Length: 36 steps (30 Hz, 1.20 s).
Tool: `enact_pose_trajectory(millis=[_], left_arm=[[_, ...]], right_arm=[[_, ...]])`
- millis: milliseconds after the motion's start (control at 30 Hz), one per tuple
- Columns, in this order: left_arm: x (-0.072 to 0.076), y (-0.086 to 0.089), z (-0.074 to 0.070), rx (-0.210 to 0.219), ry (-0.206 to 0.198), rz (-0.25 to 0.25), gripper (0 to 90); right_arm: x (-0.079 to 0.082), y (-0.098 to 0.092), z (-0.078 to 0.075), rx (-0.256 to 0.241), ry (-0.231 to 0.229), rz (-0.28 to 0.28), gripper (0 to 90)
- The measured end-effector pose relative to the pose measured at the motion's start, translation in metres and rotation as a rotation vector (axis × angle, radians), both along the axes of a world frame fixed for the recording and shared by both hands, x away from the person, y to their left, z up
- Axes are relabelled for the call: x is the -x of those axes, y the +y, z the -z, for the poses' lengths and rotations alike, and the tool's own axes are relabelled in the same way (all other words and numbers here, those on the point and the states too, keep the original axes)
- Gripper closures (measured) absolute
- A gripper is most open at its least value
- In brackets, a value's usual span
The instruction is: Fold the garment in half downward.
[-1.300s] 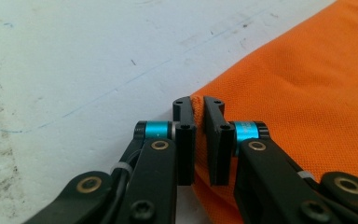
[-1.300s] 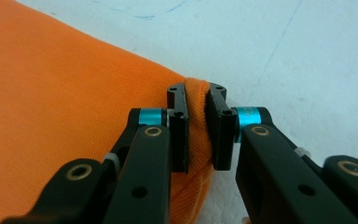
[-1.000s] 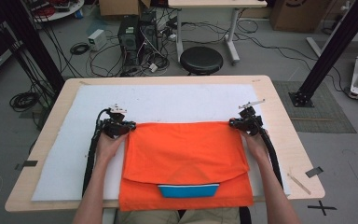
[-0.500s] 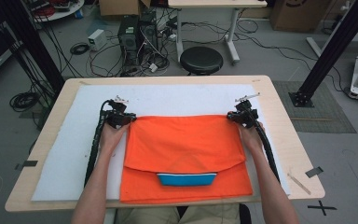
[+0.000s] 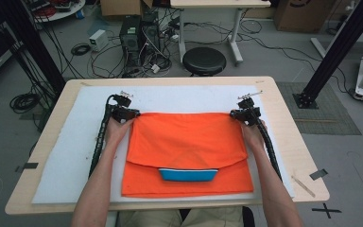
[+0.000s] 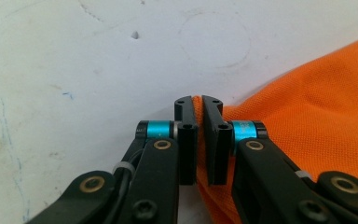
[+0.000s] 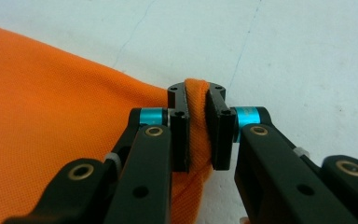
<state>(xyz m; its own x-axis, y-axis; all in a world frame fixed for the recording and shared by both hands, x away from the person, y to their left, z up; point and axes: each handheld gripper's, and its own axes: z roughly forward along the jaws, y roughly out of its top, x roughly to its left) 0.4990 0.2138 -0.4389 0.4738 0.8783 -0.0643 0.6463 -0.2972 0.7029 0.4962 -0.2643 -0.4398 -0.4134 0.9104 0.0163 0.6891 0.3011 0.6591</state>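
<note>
An orange shirt (image 5: 186, 142) lies folded on the white mat (image 5: 66, 156), its blue collar (image 5: 188, 174) showing near the front edge. My left gripper (image 5: 131, 113) is shut on the shirt's far left corner, and in the left gripper view the orange cloth (image 6: 307, 135) is pinched between the jaws of that gripper (image 6: 197, 103). Over at the far right corner my right gripper (image 5: 238, 113) is likewise shut. The right gripper view shows a fold of the orange cloth (image 7: 51, 126) clamped in the gripper (image 7: 196, 91).
The mat covers a wooden table (image 5: 290, 146). White mat lies bare beyond the shirt's far edge. A black stool (image 5: 204, 60), a computer tower (image 5: 139, 33) and loose cables stand on the floor behind the table. A black frame post (image 5: 340, 47) rises at the right.
Both grippers have carried the shirt's upper edge farther from the person, away across the mat. The folded layer has slid with them and more of the lower layer and collar shows.
</note>
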Motion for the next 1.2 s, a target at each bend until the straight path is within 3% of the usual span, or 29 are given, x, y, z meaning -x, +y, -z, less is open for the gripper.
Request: enact_pose_trajectory(millis=[200,567,700,1067,1200], left_arm=[[-0.003,0.005,0.003,0.061,0.004,-0.023,84.9],[-0.007,0.008,0.007,0.098,-0.016,-0.041,84.9],[-0.008,0.009,0.008,0.104,-0.022,-0.044,84.9],[-0.008,0.000,0.006,0.013,-0.069,-0.040,84.9],[-0.009,0.007,0.009,0.087,-0.049,-0.062,84.8]], right_arm=[[-0.003,-0.001,0.001,-0.007,-0.003,0.006,82.2],[-0.016,0.002,-0.002,0.009,0.020,0.014,82.2],[-0.019,0.001,-0.001,-0.016,0.021,0.024,82.1],[-0.024,0.003,-0.002,-0.007,0.029,0.043,81.9],[-0.027,0.002,-0.001,-0.021,0.028,0.043,79.9]])
